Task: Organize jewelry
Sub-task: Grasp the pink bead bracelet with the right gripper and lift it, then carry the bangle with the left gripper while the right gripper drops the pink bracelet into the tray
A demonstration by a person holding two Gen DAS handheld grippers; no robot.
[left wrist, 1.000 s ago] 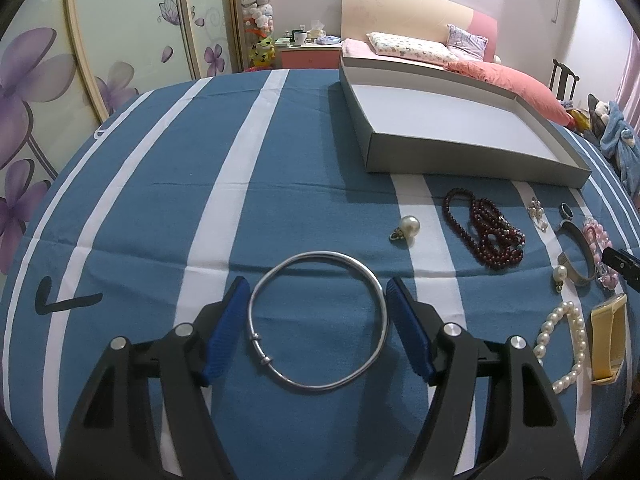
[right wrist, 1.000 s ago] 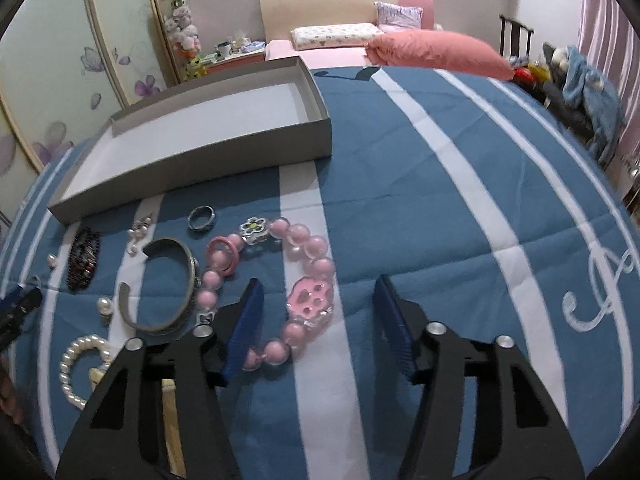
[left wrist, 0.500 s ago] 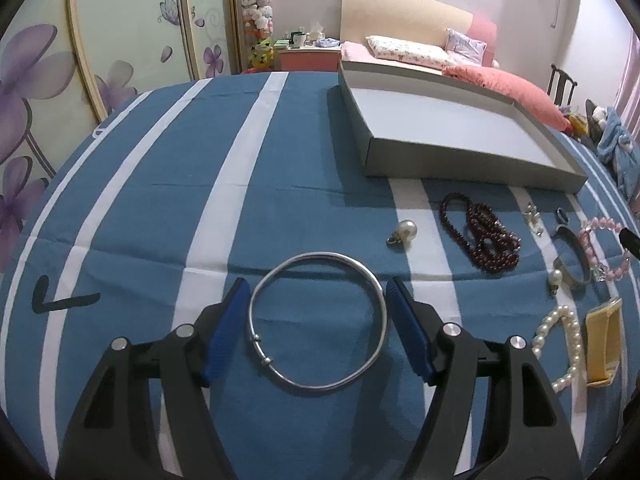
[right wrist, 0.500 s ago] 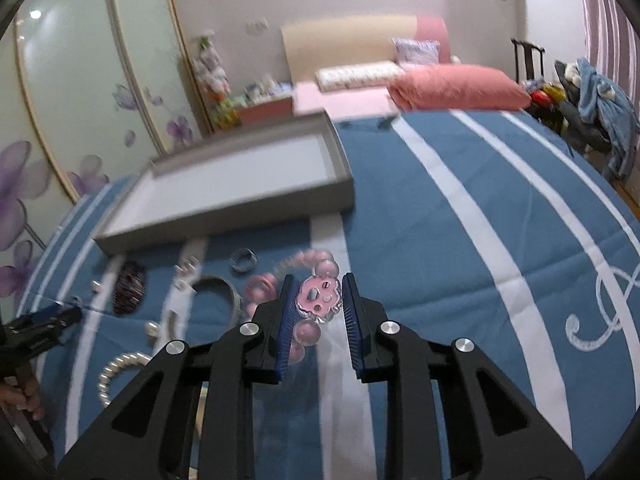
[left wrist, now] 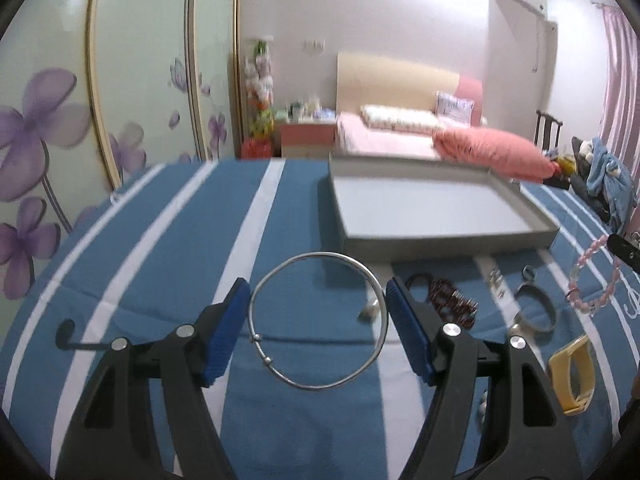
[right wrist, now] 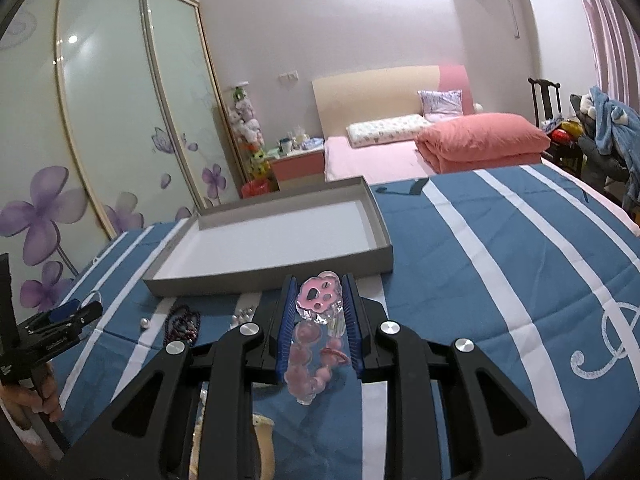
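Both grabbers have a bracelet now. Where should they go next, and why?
Probably forward, over the grey tray. The right gripper pinches the pink bead bracelet, the left gripper holds the silver bangle, and the tray lies empty just ahead.

Tray [left wrist: 440,236] behind scattered jewelry [left wrist: 452,300]

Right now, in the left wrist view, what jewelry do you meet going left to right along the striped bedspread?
Thin silver bangle → dark red bead strand → grey open cuff bracelet → pink bead bracelet, hanging off the bedspread.

Both wrist views look forward, slightly downward, sharing the grey tray [left wrist: 448,236] [right wrist: 280,276].
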